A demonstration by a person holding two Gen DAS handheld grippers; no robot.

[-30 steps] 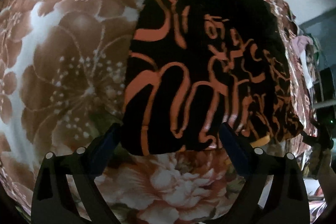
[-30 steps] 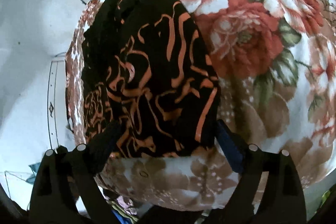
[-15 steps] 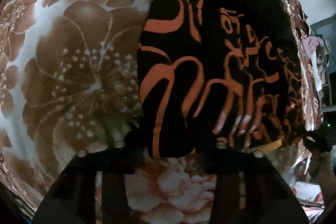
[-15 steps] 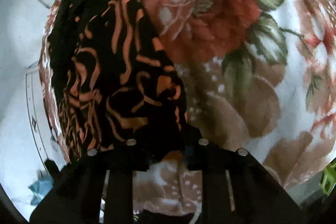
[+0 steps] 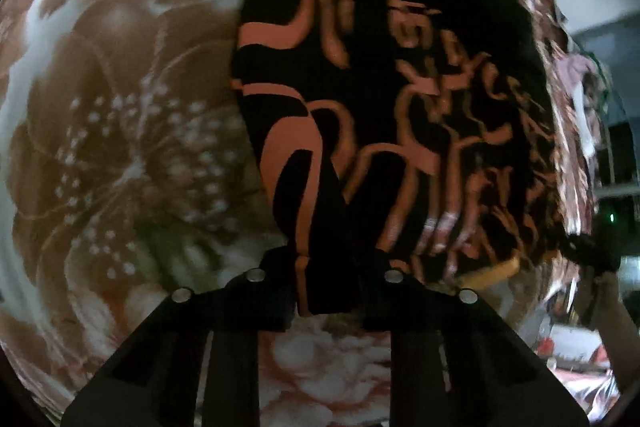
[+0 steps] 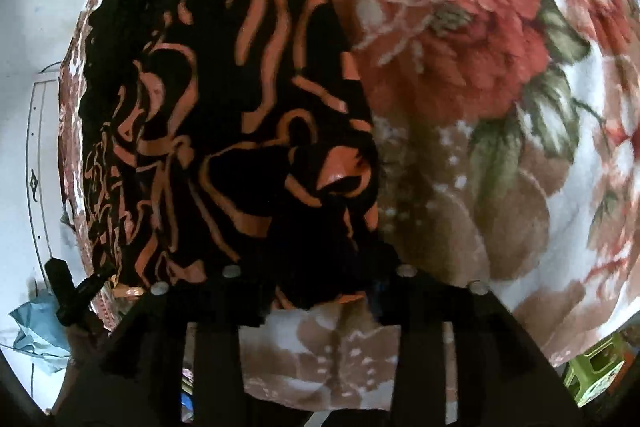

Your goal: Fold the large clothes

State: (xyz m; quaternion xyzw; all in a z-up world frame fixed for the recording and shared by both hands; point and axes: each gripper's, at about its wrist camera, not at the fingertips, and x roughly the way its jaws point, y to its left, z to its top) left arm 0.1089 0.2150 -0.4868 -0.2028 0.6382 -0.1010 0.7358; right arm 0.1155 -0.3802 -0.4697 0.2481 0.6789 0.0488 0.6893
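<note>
Ahead of both your grippers spreads the floral blanket (image 5: 120, 131), brown blooms in the left wrist view, red roses in the right wrist view. On it, running forward from your fingers, lies the black garment with orange swirls (image 5: 380, 87), its near hem bunched up toward you. Your left gripper (image 5: 328, 291) is clamped on that near hem, a fold of cloth pinched between the closed fingers. Your right gripper (image 6: 320, 287) is likewise closed on the hem, at the garment's corner nearest the roses. Off your right gripper's far right sits a green stool (image 6: 596, 367); low to its left lies a blue cloth (image 6: 32, 331).
</note>
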